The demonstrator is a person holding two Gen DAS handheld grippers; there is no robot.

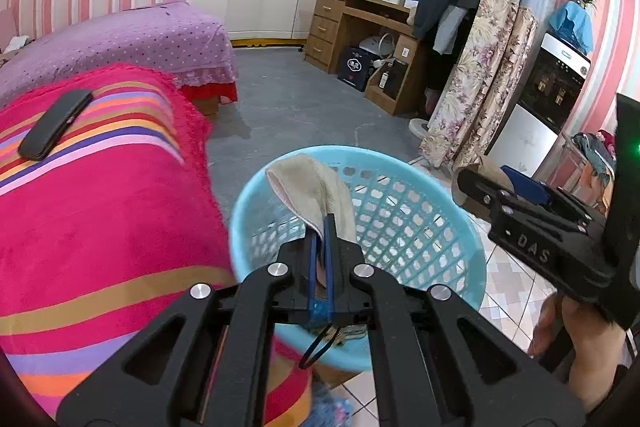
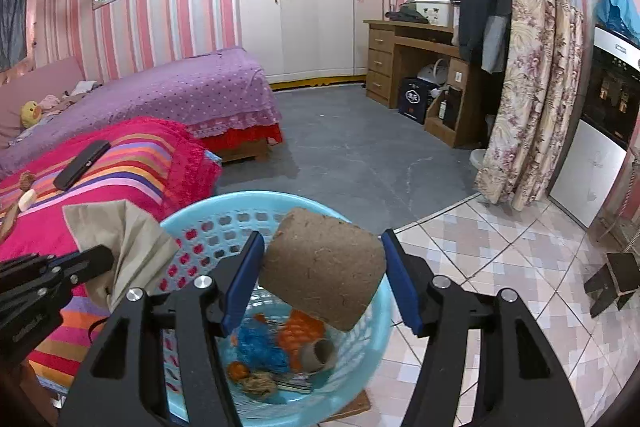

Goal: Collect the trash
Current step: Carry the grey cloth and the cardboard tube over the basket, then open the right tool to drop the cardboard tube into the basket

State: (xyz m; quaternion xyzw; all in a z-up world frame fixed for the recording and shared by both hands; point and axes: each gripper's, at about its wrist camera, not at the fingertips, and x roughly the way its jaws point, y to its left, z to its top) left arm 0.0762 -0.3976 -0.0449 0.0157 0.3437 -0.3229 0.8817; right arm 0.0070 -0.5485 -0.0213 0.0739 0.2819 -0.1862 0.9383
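Over the blue basket (image 1: 420,227), in the left wrist view, the left gripper (image 1: 320,227) is seen with its jaws brought fully together on a beige cloth (image 1: 308,187). The cloth is pinched between the blue pads (image 1: 329,251) and stands up above the near rim of the basket, not yet released. A dark loop of cord (image 1: 316,347) hangs below the fingers. To the left lies a striped pink blanket (image 1: 100,227) on which a black case (image 1: 54,125) rests, well apart from the basket. At the right edge the right gripper (image 1: 480,187) is visible, carried in a hand (image 1: 572,339); from this view its load is seen only as a brown edge.

From the right wrist view, the right gripper (image 2: 320,267) is shown at a medium opening, with a brown cardboard tube (image 2: 324,267) clamped between its two blue pads (image 2: 244,275). The tube is held tilted directly above the basket (image 2: 380,339). Inside the basket several items are already collected: a blue tuft (image 2: 260,347), an orange tuft (image 2: 304,331), a smaller cardboard tube (image 2: 318,355) and a knot of twine (image 2: 256,385). The left gripper (image 2: 108,259) enters at the left with the cloth (image 2: 132,239) beside the basket rim.

Progress is judged as well advanced: part of the trash is deposited, and two further pieces are held over the basket awaiting release. On the blanket (image 2: 120,163) a few small objects (image 2: 24,195) remain near the black case (image 2: 82,165); whether they count as trash cannot be determined.
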